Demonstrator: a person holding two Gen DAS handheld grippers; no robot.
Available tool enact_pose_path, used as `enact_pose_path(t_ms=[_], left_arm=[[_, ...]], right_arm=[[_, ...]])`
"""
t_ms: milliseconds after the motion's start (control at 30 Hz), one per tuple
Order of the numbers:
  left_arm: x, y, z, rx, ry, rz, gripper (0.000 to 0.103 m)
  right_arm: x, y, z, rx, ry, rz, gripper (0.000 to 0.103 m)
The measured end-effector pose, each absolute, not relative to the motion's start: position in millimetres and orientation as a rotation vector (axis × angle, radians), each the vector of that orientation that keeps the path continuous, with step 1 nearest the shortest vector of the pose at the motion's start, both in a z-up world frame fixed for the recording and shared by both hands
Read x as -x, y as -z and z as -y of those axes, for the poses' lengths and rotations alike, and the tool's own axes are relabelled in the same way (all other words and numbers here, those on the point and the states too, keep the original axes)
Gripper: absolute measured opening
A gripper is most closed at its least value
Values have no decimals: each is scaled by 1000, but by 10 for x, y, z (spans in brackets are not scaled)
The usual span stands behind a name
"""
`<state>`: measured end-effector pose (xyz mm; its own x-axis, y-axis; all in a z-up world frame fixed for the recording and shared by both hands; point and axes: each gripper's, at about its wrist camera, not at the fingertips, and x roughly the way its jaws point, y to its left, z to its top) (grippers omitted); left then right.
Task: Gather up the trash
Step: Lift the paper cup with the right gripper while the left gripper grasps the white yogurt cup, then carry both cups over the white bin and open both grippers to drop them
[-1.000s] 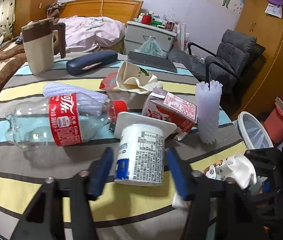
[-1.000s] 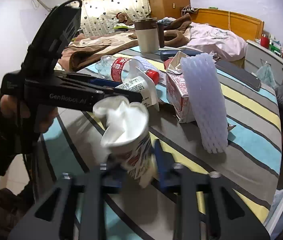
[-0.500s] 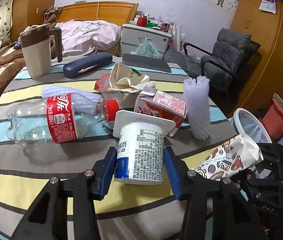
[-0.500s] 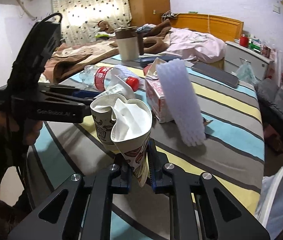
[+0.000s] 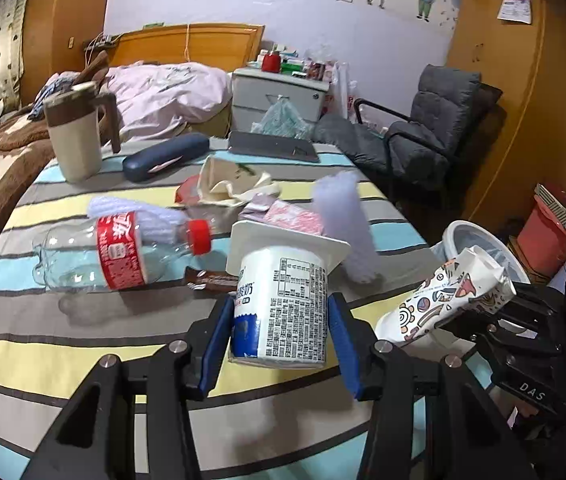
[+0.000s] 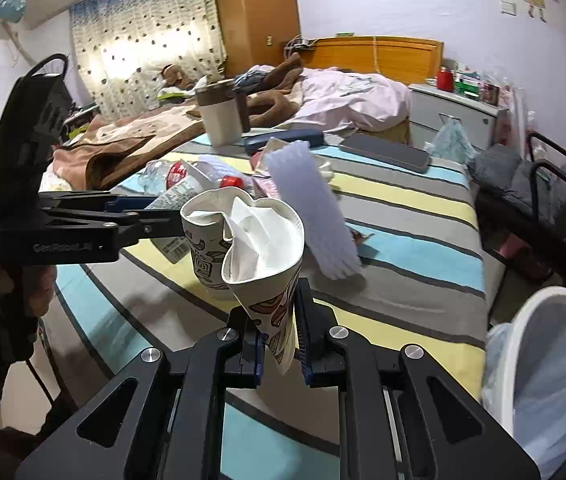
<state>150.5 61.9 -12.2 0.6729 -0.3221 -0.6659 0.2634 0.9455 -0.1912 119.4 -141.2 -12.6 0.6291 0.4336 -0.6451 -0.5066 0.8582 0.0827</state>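
Note:
A white yogurt cup (image 5: 281,312) with a square rim and printed label sits between the blue pads of my left gripper (image 5: 279,308), which is shut on it and holds it just above the striped tablecloth (image 5: 43,352). My right gripper (image 6: 281,332) is shut on the squashed base of a crumpled patterned paper cup (image 6: 251,240), its white mouth pointing up. That paper cup (image 5: 455,296) also shows at the right of the left wrist view, above a white lined waste bin (image 5: 459,232). The bin (image 6: 543,300) stands beside the table's right edge.
On the table lie an empty cola bottle (image 5: 111,252), a brown wrapper (image 5: 211,280), a pink carton (image 5: 291,216), a white foam sleeve (image 5: 347,220), a crumpled bag (image 5: 235,184), a mug (image 5: 75,140) and a dark case (image 5: 163,156). A grey chair (image 5: 423,136) stands behind.
My left gripper's pads closed onto the yogurt cup and raised it. My right gripper squeezed the paper cup flat at its base and lifted it, turning as it rose.

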Motion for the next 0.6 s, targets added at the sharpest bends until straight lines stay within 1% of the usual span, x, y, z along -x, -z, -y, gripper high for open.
enact_pose_path(t_ms=[600], left_arm=[[-1367, -146, 231, -1, 477, -706, 50]], right_arm=[[-996, -87, 2060, 45, -354, -652, 16]])
